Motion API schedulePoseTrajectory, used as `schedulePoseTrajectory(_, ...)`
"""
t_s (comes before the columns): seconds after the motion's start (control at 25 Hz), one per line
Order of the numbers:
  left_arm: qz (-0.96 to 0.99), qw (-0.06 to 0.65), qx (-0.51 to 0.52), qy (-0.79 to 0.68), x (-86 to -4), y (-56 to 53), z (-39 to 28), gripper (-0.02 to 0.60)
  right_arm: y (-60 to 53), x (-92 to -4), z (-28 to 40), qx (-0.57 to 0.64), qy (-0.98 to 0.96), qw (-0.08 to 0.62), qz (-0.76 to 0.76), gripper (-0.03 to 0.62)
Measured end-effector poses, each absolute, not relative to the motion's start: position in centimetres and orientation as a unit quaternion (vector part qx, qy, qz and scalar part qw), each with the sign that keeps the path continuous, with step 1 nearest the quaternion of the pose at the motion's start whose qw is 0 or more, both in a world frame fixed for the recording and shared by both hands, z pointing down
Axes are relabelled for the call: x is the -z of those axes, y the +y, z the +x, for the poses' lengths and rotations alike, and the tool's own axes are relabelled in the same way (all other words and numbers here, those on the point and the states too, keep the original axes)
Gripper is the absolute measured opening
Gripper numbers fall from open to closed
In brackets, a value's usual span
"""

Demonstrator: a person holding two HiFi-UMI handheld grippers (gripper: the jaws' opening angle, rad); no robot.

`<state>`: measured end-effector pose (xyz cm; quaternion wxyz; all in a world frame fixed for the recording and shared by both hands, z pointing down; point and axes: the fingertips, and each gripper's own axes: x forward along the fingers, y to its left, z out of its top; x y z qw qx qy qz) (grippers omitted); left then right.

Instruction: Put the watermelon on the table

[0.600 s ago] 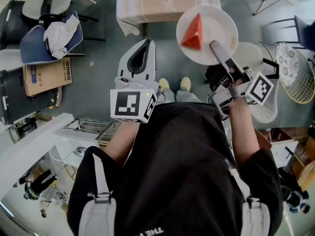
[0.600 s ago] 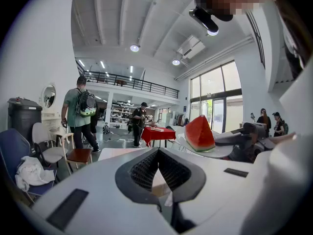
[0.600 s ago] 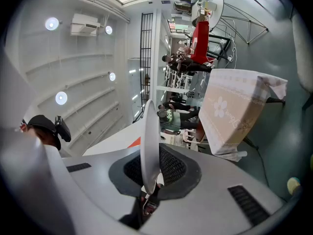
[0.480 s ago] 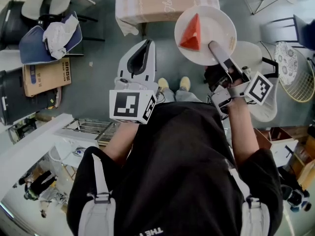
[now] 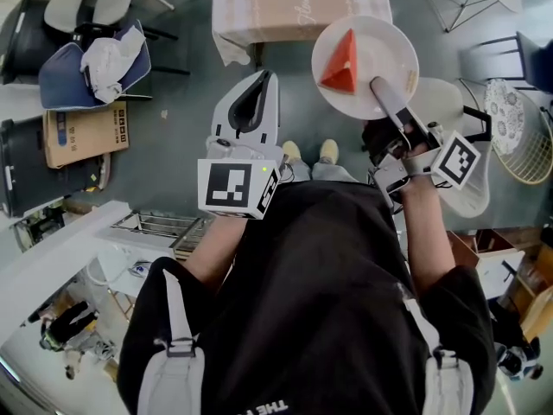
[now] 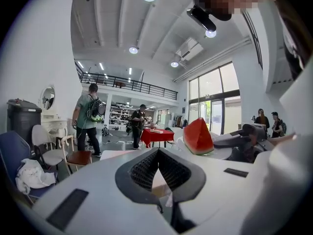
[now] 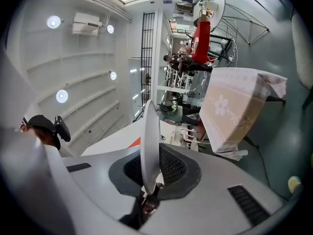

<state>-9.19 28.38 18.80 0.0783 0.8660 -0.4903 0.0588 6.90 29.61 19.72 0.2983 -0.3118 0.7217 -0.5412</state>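
**While the right gripper carries the plate, the watermelon is not yet on the table**

Item 1, table point(image 5: 298, 3): draped in a pale checked cloth with a flower print. It stands at the top of the head view, past the person's shoes point(image 5: 304, 151), and takes up the right gripper view's right side point(image 7: 234, 111).

Item 2, plate point(image 5: 384, 46): white and round, held in the air at the table's near right corner. Its edge crosses that corner in the head view, and it does not rest on the cloth. Seen edge-on in the right gripper view point(image 7: 149, 141).

Item 3, watermelon point(image 5: 340, 60): one red wedge, point up, on the half of the plate nearer the table's middle. It also shows in the left gripper view point(image 6: 198, 136), right of that gripper's jaws.

Item 4, right gripper point(image 5: 380, 85): its jaws are clamped on the plate rim on the side away from the table point(image 7: 151, 173).

Item 5, left gripper point(image 5: 262, 76): jaws together and holding nothing, with the tip pointing at the table's near edge, short of it point(image 6: 159, 160).

Item 6, chair point(image 5: 60, 80): blue, with a crumpled cloth on it, well left of the table.

Item 7, box point(image 5: 82, 137): cardboard, on the floor just on the near side of the chair, also well left of the table.
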Motion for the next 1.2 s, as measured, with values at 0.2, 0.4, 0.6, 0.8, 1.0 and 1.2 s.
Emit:
schedulePoseTrajectory(0.2,0.867,0.069,-0.058,-0.490,-18.5,28.1,-10.4,0.003,29.2,-19.1,5.3,0.538,0.727,0.299,-0.304,0.025)
schedulePoseTrajectory(0.4,0.870,0.066,-0.054,-0.486,-18.5,28.0,-11.3,0.003,29.1,-19.1,4.1,0.534,0.731,0.295,-0.307,0.025)
schedulePoseTrajectory(0.6,0.869,0.079,-0.055,-0.485,-19.2,27.7,-12.9,0.003,29.3,-19.3,2.9,0.531,0.731,0.296,-0.310,0.025)
schedulePoseTrajectory(0.8,0.870,0.077,-0.054,-0.483,-19.2,27.5,-14.0,0.003,29.2,-19.3,2.0,0.528,0.729,0.299,-0.316,0.025)
schedulePoseTrajectory(1.0,0.870,0.075,-0.049,-0.485,-18.7,27.0,-14.8,0.003,28.7,-19.1,1.3,0.527,0.728,0.298,-0.320,0.025)
schedulePoseTrajectory(1.2,0.869,0.075,-0.044,-0.486,-18.5,26.6,-14.7,0.003,28.7,-18.8,1.1,0.526,0.728,0.301,-0.322,0.025)
